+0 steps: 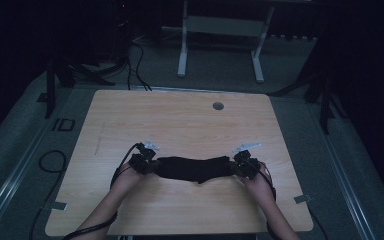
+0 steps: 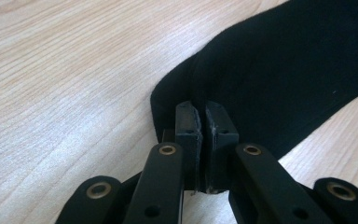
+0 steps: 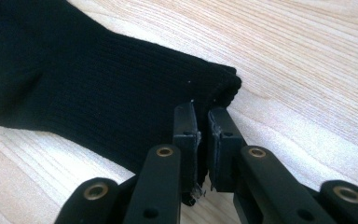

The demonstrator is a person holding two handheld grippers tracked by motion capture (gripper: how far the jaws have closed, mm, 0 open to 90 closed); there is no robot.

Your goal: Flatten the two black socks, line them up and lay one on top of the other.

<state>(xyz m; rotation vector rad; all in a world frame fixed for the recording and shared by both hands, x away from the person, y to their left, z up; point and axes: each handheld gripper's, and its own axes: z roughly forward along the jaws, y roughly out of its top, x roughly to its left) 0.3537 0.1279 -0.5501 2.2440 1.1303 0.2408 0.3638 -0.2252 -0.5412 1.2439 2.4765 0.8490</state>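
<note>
One black sock (image 1: 194,169) lies stretched across the lower middle of the wooden table (image 1: 180,120), the left gripper (image 1: 149,165) clamped on one end and the right gripper (image 1: 239,166) on the other. Pulling harder could slip the knit fabric from either pinch, since each grips only an edge

My left gripper (image 2: 201,112) and right gripper (image 3: 203,114): black jaws, brass-coloured rivets on black links, grey three-cornered top plates, trailing black cables. My forearms are unsleeved.
</note>
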